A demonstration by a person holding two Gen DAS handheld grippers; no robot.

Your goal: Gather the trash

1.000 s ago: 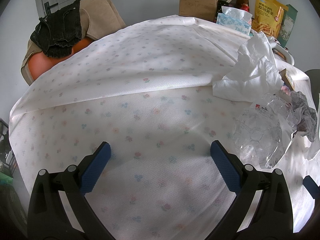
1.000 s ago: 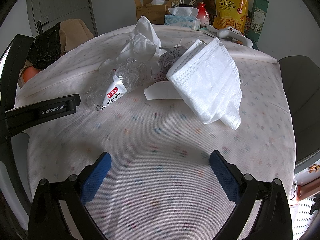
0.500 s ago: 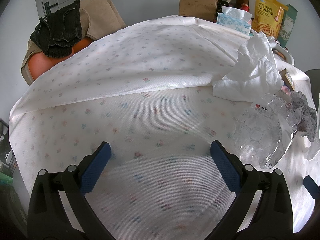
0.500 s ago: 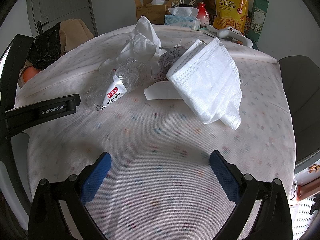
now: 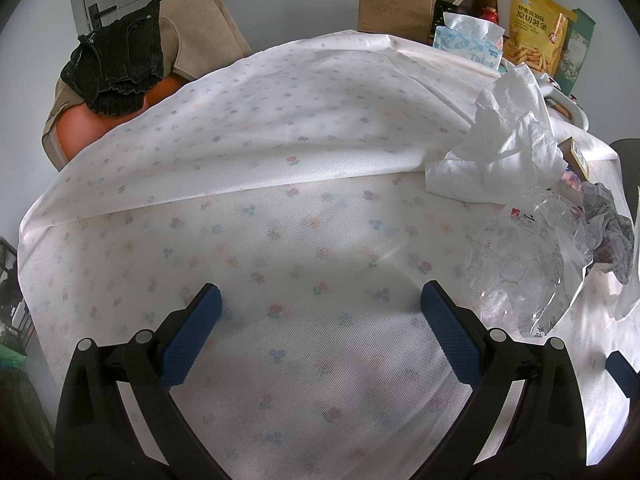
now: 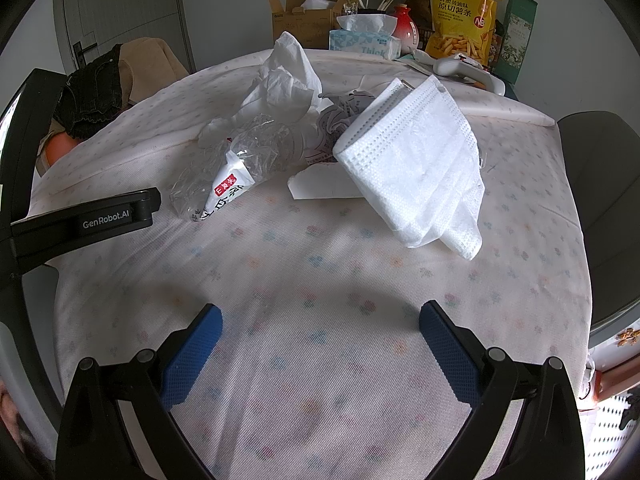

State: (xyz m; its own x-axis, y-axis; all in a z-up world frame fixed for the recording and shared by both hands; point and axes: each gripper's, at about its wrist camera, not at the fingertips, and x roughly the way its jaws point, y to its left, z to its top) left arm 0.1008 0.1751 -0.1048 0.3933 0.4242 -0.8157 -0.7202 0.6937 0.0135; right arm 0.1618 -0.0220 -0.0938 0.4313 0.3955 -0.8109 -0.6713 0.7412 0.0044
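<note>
Hovering low over the cloth-covered worktop (image 6: 320, 280), the right tool (image 6: 320, 344) has its blue pads spread wide apart with nothing between them. The left tool (image 5: 320, 320) hangs the same way, jaws apart and empty, over a bare stretch of the floral cloth.

Ahead of the right tool, near the middle of the worktop, the trash lies in a loose heap. Nearest is a white face mask (image 6: 420, 168), draped over a folded white paper (image 6: 320, 188) and sagging toward the tool. To its left lies a crumpled clear plastic wrapper (image 6: 240, 160) with a red-and-white label, and behind that stands a wadded white tissue (image 6: 284, 80). A ball of printed grey paper (image 6: 340, 120) sits between tissue and mask. From the left wrist view the clear wrapper (image 5: 520, 256) lies just beside the left tool's right finger.

Everything here looks light and limp. The mask is soft cloth and would likely bunch up, so pinching its thick folded edge seems safest. The wrapper is probably slick and springy; a grip on a crumpled ridge should hold better than on a flat face. The tissue may tear if pulled by a corner.
</note>
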